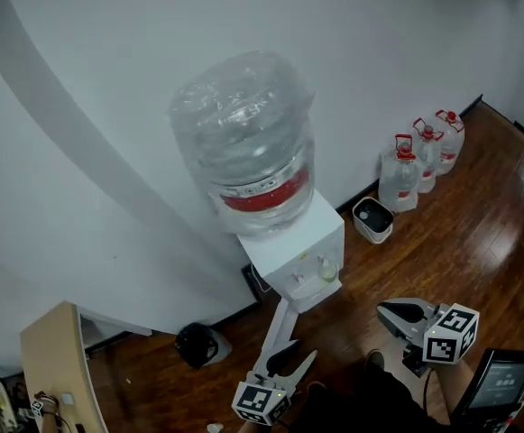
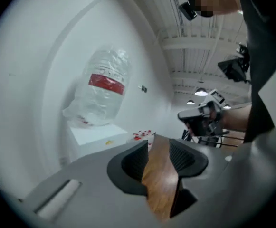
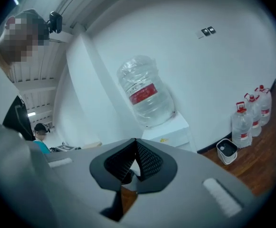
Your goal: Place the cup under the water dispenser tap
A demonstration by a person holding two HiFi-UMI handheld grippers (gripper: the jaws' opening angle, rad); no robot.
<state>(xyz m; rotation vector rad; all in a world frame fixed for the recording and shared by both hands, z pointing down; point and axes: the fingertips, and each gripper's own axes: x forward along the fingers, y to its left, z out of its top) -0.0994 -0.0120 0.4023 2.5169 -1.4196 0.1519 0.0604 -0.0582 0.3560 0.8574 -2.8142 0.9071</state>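
At lower left, left gripper (image 1: 294, 359) held empty, jaws partly spread, floor (image 2: 159, 175) seen between. Cup seen in no view; must be located and gripped first. At centre, water dispenser (image 1: 289, 242) taps (image 1: 326, 269) kept as target. Right gripper (image 1: 383, 311) pads pressed together, nothing held.

Person: dark garment (image 1: 370, 402) along the bottom edge of the head view; the same dark cloth fills the right edge of the left gripper view. Small black camera (image 3: 55, 22) worn on the head, upper left of the right gripper view. Left gripper (image 1: 289, 361) and right gripper (image 1: 390, 314): pale grey shells, black fingers (image 2: 134, 163) with ribbed faces. Each carries a white cube (image 1: 451, 335) printed with black square markers.
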